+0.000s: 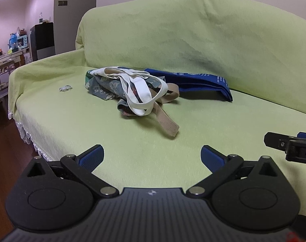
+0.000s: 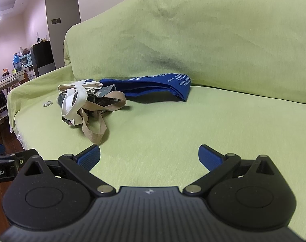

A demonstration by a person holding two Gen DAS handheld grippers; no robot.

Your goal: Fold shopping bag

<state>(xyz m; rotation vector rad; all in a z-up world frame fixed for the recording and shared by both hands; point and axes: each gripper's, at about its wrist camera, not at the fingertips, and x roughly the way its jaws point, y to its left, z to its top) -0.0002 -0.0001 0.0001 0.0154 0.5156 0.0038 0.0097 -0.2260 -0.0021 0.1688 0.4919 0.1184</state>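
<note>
1. My left gripper (image 1: 152,157) is spread wide and holds nothing.
2. My right gripper (image 2: 149,156) is spread wide too, with nothing in it.
3. The crumpled shopping bag (image 1: 110,88) lies on the green sofa (image 1: 173,40), well ahead of both grippers.
4. A folded blue bag (image 1: 195,84) lies just behind it, touching it.
</note>
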